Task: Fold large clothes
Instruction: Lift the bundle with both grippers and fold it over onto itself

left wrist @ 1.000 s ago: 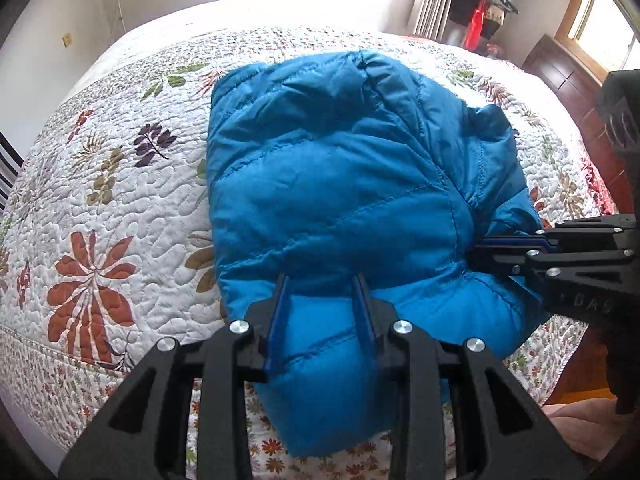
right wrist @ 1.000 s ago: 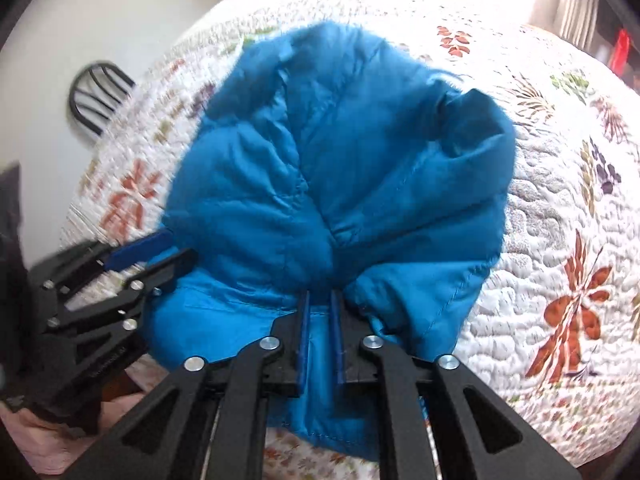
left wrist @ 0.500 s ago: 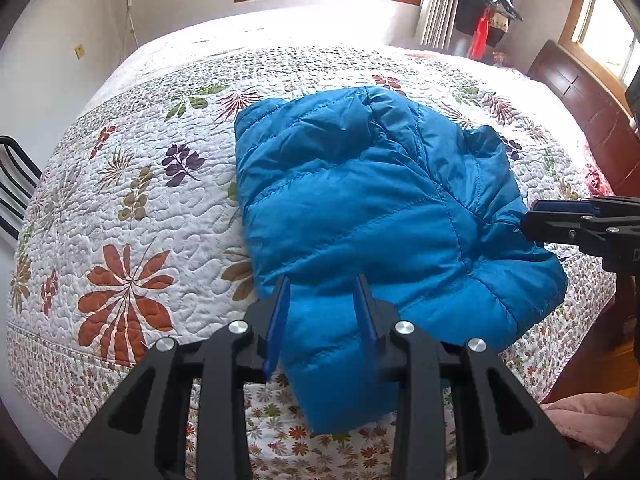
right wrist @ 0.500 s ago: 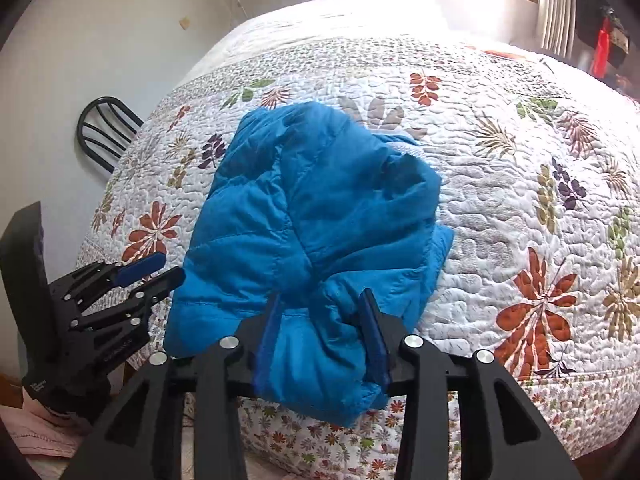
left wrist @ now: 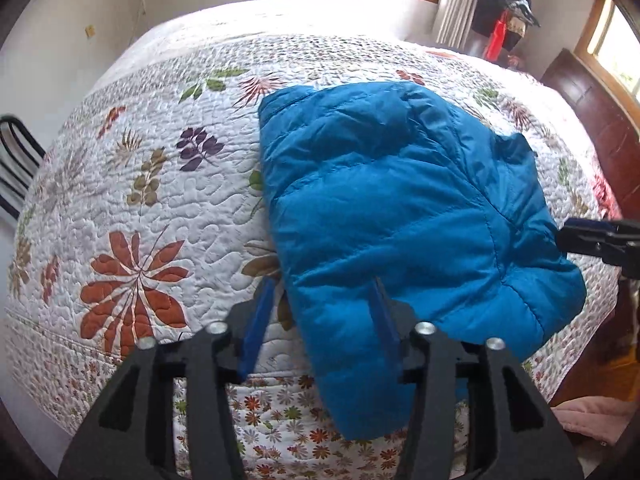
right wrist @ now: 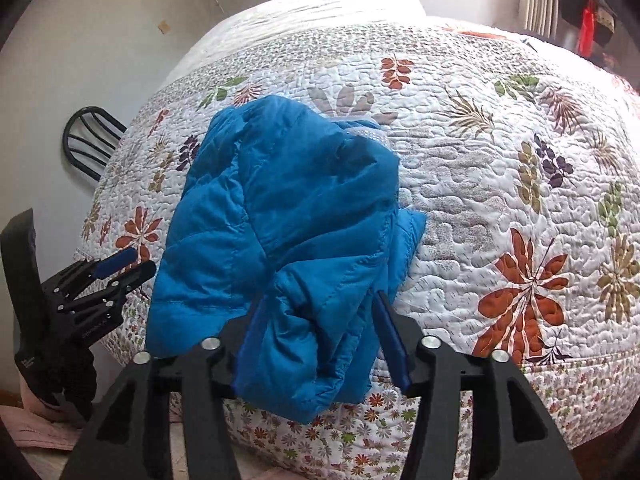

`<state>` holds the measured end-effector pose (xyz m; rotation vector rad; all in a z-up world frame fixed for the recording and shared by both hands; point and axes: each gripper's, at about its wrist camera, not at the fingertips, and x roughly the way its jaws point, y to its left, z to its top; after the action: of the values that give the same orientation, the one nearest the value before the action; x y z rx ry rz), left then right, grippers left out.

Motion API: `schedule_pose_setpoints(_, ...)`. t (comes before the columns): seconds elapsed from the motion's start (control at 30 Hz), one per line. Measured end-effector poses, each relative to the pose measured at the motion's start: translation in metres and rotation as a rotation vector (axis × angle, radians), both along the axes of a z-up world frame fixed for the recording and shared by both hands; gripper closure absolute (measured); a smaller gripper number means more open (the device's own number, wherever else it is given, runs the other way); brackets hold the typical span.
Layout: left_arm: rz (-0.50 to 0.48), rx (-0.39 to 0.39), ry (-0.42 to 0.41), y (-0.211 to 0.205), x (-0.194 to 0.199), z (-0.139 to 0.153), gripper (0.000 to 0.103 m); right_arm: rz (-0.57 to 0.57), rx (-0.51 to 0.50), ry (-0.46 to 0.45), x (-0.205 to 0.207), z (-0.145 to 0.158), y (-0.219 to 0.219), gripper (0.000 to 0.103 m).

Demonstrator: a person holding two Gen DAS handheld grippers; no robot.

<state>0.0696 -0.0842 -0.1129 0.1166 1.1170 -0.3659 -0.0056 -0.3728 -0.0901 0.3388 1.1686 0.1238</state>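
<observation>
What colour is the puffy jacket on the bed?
The jacket is bright blue all over, with stitched quilting lines. The left wrist view shows it best.

Jacket: a blue quilted jacket (right wrist: 288, 232) is lying bunched and folded on the bed, its near end hanging over the bed's edge.
Bed: a white floral quilt (right wrist: 500, 184) is covering it, rust-red leaf prints showing beside the jacket.
Right gripper: the right gripper (right wrist: 320, 336) is hovering at the near edge, its blue fingers (right wrist: 390, 338) standing wide apart on either side of the jacket's overhanging fold.
Left gripper: the left gripper (right wrist: 128, 266) is sitting off to the jacket's left, just beside it, fingers parted.
Chair: a black chair (right wrist: 90, 140) is standing by the wall.
</observation>
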Motion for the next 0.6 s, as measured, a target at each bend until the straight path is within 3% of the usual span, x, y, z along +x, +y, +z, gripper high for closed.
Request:
schedule_pose_setpoints(0.07, 0.014, -0.055, 0.035, 0.012, 0.011, -0.004, 0.044, 0.004, 0.061, 0.012, 0.005, -0.009, -0.008, 0.035)
schedule_pose_setpoints(0.17, 0.026, -0.185, 0.133, 0.032, 0.031, -0.021, 0.031, -0.003, 0.183, 0.035, 0.012, -0.027, -0.021, 0.024)
schedule_pose_setpoints(0.3, 0.039, -0.400, 0.282, 0.054, 0.054, -0.054, 0.026, -0.033, 0.371, 0.076, 0.020, -0.059, -0.039, 0.017)
schedule_pose_setpoints(0.4, 0.018, -0.512, 0.351, 0.055, 0.062, -0.073, 0.023, -0.046, 0.496, 0.102, 0.024, -0.084, -0.051, 0.009)
schedule_pose_setpoints(0.6, -0.035, -0.657, 0.456, 0.039, 0.070, -0.107, 0.013, -0.048, 0.634, 0.118, 0.030, -0.116, -0.057, 0.004)
